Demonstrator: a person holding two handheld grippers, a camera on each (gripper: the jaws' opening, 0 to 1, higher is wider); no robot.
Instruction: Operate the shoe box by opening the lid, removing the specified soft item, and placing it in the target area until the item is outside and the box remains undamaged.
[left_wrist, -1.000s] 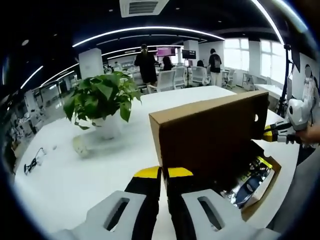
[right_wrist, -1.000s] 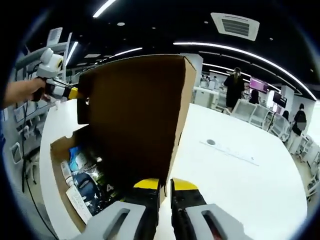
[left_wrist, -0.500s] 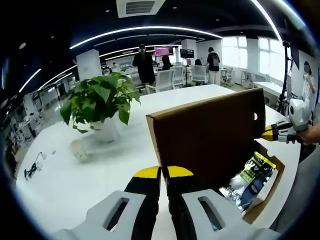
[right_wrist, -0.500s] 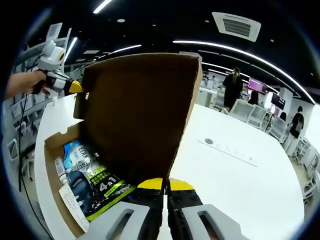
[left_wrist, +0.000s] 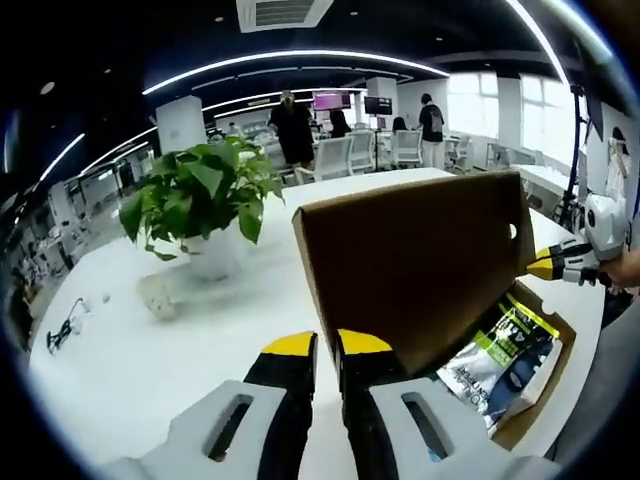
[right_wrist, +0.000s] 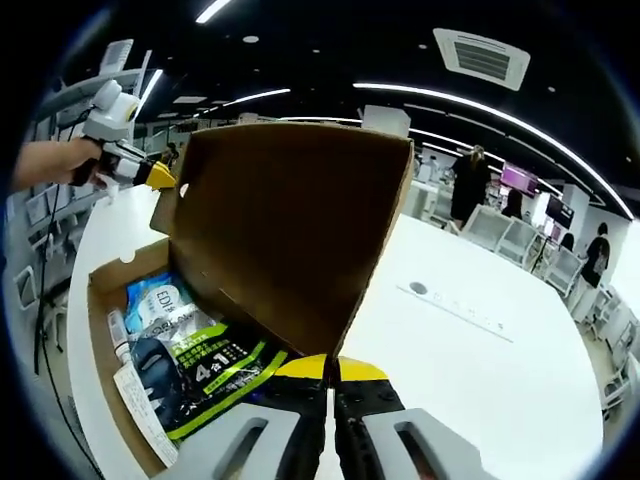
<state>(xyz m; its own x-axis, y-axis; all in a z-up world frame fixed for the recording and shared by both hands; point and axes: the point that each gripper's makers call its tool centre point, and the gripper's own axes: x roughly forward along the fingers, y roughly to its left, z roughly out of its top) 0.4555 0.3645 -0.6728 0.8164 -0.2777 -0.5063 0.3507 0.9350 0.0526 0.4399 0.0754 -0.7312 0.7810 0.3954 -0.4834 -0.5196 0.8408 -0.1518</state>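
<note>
You could read "4合1" in white on the green-and-black packet (right_wrist: 215, 365) at seven o'clock; the blue packet's (right_wrist: 160, 305) lettering was too blurred.

lid (right_wrist: 290, 230) swung further open | packet (right_wrist: 200, 355) inside apparently more exposed

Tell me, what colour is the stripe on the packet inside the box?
Bright lime green, running across the dark packet; clearest in the right gripper view.
</note>
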